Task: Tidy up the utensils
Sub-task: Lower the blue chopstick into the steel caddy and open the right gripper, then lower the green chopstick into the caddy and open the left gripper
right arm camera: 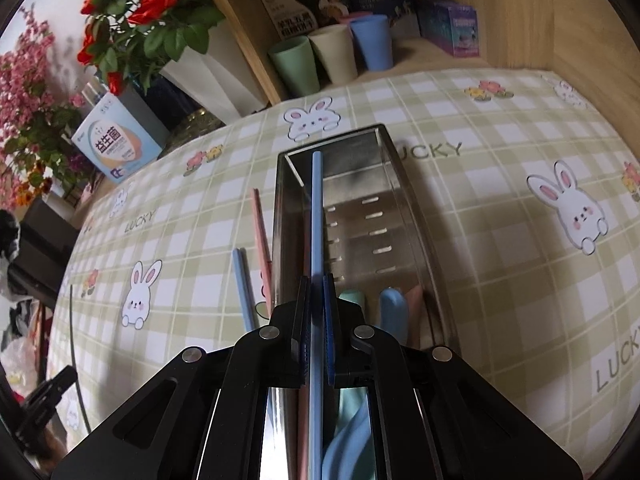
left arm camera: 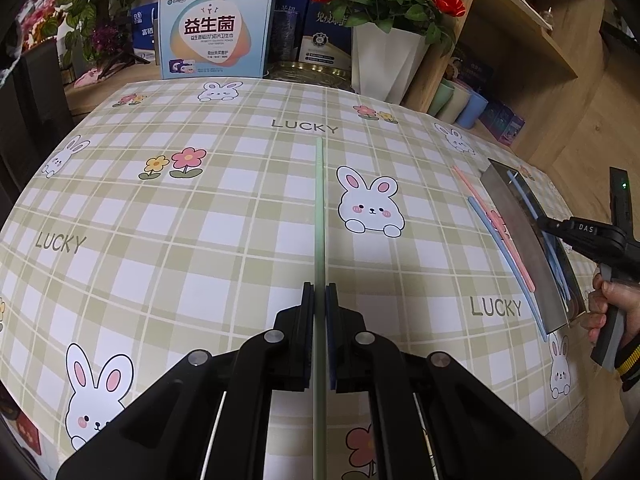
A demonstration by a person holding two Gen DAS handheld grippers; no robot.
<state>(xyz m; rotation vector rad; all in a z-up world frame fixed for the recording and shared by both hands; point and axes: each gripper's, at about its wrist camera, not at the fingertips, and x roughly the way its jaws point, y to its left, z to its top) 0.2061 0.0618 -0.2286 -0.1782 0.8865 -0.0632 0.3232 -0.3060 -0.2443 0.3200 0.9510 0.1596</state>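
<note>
Left gripper (left arm camera: 320,292) clamped on green chopstick (left arm camera: 319,208), right gripper (right arm camera: 316,284) clamped on blue chopstick (right arm camera: 317,216) over metal holder (right arm camera: 416,208), perhaps spoons inside, pink chopstick (right arm camera: 258,220) beside it on checked tablecloth (right arm camera: 500,240).

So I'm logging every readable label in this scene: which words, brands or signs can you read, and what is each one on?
"LUCKY": printed repeatedly on the checked tablecloth.
"益生菌": large characters on the light blue box behind the table; its smaller lines are too small to read.
"DAS": white letters on the right gripper; more may be hidden.
Dark blue boxes beside the roses: too blurred.
Packages on the shelf behind the cups: not legible.
</note>
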